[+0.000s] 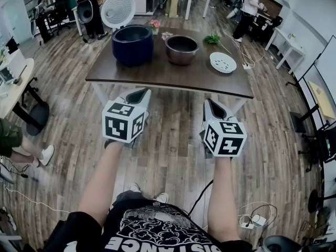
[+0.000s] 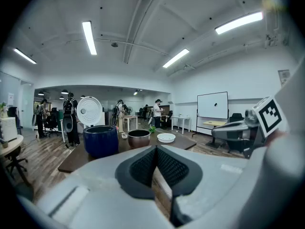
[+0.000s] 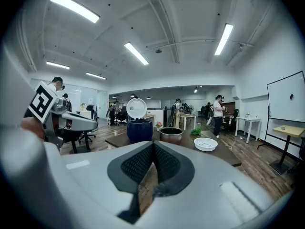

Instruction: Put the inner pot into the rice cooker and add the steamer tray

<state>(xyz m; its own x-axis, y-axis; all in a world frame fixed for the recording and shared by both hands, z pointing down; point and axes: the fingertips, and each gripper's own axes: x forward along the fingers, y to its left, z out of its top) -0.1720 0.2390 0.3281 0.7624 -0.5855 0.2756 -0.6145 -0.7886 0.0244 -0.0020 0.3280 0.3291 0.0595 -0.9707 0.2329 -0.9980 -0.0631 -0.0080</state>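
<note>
On the brown table (image 1: 157,75) stands a dark blue rice cooker (image 1: 132,43) with its white lid (image 1: 117,9) raised. To its right sit the metal inner pot (image 1: 181,49) and, further right, the white steamer tray (image 1: 222,62). Both grippers are held above the floor short of the table's near edge. My left gripper (image 1: 139,94) is shut with nothing in it, and so is my right gripper (image 1: 210,105). The left gripper view looks over shut jaws (image 2: 156,150) at the cooker (image 2: 100,140), pot (image 2: 138,138) and tray (image 2: 166,138). The right gripper view shows shut jaws (image 3: 153,147), the cooker (image 3: 139,130), pot (image 3: 170,134) and tray (image 3: 206,144).
A pink flower (image 1: 154,23) and a green sprig (image 1: 212,38) lie at the table's far side. A round desk (image 1: 13,88) and a seated person's foot (image 1: 46,154) are at left. Cables and a power strip (image 1: 251,220) lie on the floor at right. A person (image 1: 251,7) stands far back.
</note>
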